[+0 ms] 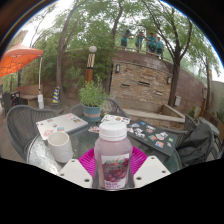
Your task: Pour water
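**Operator:** I start at the gripper (112, 172), low centre of the frame. Its two fingers are clamped on a white plastic bottle (112, 152), one pink pad (88, 160) pressed against each side of the labelled body. The bottle stands upright, cap on top. I judge the grip is taken at mid-body so the bottle can be tipped about that point without slipping.

**Supervisor:** Where is the receiving vessel?

**Operator:** A white cup (60, 145) sits on the glass table (40, 150), left of the bottle and near it, mouth up. I take it as the pour target; I cannot see whether it holds water. The bottle appears to rest on or just above the table; I cannot tell which.

**Supervisor:** Obstructions?

**Operator:** Between bottle and cup the tabletop looks free. Behind the cup, in the left-centre of the frame, lies a flat paper or booklet (62, 123). Right of the bottle, small cards or tiles (150, 132) are scattered over the table. A potted plant (92, 98) stands at the far edge, above centre. Dark metal chairs (20, 125) ring the table. None lies in the tipping path, in my judgement. The cap appears closed, which would block a pour.

**Supervisor:** Background?

**Operator:** An orange umbrella (18, 58) at upper left, trees and a brick wall (150, 85) beyond.
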